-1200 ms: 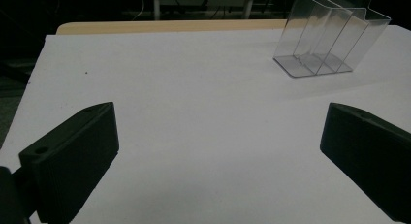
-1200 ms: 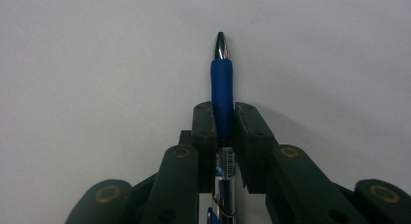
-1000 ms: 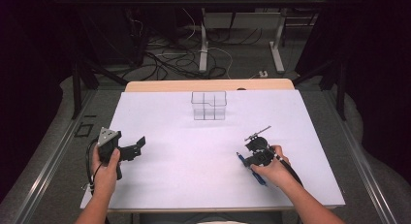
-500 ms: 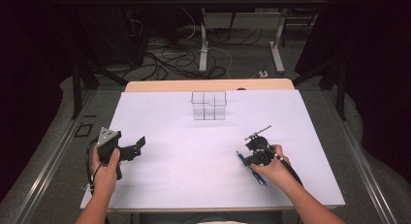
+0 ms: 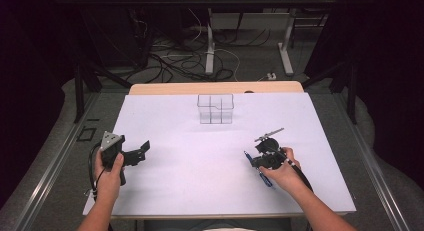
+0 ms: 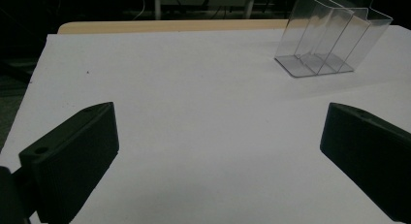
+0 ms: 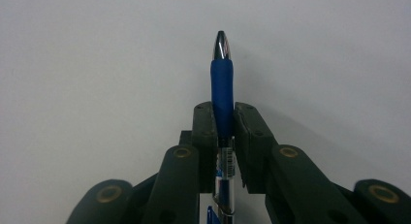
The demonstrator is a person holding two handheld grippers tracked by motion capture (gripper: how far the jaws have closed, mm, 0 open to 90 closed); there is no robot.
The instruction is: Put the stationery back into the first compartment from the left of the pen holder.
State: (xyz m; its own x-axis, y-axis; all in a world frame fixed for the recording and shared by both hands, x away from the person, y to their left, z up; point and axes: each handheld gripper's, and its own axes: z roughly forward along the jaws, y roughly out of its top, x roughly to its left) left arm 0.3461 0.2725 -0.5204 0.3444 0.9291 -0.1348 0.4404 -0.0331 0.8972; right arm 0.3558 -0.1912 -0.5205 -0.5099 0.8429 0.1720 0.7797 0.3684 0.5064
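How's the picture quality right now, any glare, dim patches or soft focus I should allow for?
High view: the white table is evenly lit and the surroundings are dark; the clear organizer is faint against it. Left gripper view: dim, with the near fingers soft and pale reflections on the organizer's walls. Right gripper view: the pen is sharp, with a highlight on its metal tip, and the corners darken.

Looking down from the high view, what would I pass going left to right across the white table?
Left gripper, jaws wide apart and holding nothing → clear divided box, farther back → right gripper, clamped on a blue pen.
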